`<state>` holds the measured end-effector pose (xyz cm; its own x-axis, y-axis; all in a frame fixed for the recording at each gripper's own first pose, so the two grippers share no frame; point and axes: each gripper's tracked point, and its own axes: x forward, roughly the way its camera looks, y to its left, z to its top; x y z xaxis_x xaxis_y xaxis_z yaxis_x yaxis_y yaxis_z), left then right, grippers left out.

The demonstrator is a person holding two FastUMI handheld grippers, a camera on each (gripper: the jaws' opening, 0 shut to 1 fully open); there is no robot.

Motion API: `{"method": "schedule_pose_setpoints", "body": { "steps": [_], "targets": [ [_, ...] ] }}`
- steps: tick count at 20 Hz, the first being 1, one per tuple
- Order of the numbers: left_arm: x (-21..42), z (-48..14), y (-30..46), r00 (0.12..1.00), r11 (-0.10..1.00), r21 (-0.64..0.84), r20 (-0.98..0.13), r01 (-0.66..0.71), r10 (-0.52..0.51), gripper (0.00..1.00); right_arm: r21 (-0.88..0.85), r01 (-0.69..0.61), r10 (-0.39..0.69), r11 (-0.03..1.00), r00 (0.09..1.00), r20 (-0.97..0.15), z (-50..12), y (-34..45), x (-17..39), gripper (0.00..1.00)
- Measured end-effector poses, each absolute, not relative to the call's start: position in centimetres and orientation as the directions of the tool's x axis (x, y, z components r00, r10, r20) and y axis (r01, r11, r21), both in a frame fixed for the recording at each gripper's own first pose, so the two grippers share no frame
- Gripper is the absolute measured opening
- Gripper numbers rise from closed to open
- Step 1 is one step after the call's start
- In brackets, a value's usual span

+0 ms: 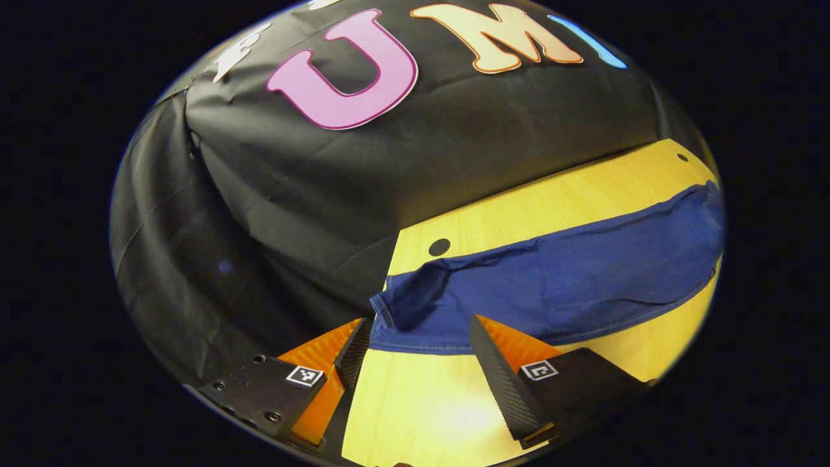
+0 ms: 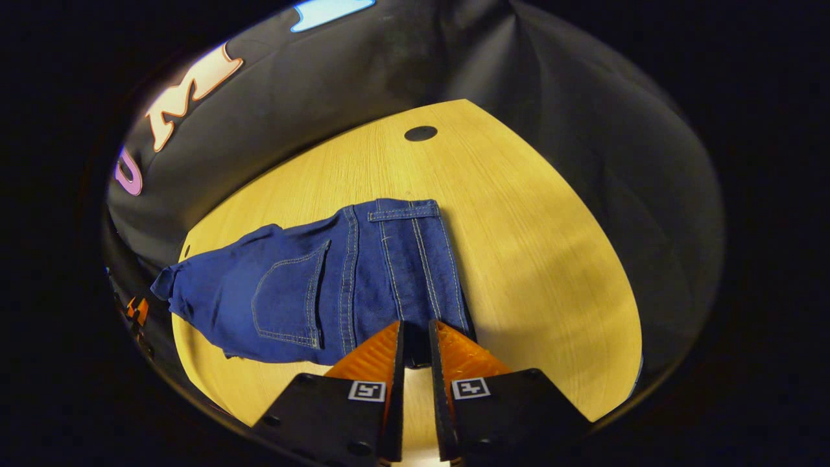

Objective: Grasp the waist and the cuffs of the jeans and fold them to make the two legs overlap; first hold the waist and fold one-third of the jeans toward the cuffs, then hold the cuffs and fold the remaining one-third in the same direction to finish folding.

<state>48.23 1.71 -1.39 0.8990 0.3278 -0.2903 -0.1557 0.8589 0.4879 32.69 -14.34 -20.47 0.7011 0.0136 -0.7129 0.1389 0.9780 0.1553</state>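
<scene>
At the left end of the wooden surface (image 1: 428, 402), the left gripper (image 1: 415, 350) hovered with fingers spread wide around the cuff end of the jeans (image 1: 551, 285), touching nothing. The denim lay flat across the surface, soft and limp, likely heavy enough to sag, so a hem or seam looked the surest hold. Farther right, the right gripper (image 2: 415, 340) had its fingers nearly pressed together, seemingly pinching the waist edge. No containers were present.

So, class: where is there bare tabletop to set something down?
Bare wood lies right of the jeans up to the table edge, and beyond the waistband toward the round hole. It is crowded at the near hem, by the right hand-held gripper.
</scene>
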Motion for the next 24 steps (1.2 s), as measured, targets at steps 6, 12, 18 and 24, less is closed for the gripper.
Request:
{"method": "schedule_pose_setpoints", "body": {
  "steps": [6, 12, 18, 24],
  "targets": [
    [48.3, -1.1, 1.5, 0.901, 0.858, 0.486, -0.278, -0.167, 0.333, 0.95, 0.166, 0.137, 0.015, 0.977, 0.727, -0.686, -18.9, -15.6, 31.5, 0.88],
    [48.7, -1.0, -0.7, 0.909, 0.866, 0.477, -0.279, -0.149, 0.310, 0.94, 0.211, 0.121, 0.069, 0.970, 0.696, -0.715, -20.8, -14.8, 32.2, 0.92],
    [48.0, -2.0, -0.8, 0.901, 0.894, 0.409, -0.294, -0.182, 0.318, 0.94, 0.186, 0.088, 0.070, 0.979, 0.707, -0.704, -21.5, -14.2, 32.6, 0.87],
    [47.3, -4.0, 1.5, 0.880, 0.931, 0.260, -0.333, -0.258, 0.337, 0.94, 0.154, 0.065, 0.062, 0.986, 0.711, -0.700, -21.9, -12.8, 32.4, 0.41]
  ]
}}
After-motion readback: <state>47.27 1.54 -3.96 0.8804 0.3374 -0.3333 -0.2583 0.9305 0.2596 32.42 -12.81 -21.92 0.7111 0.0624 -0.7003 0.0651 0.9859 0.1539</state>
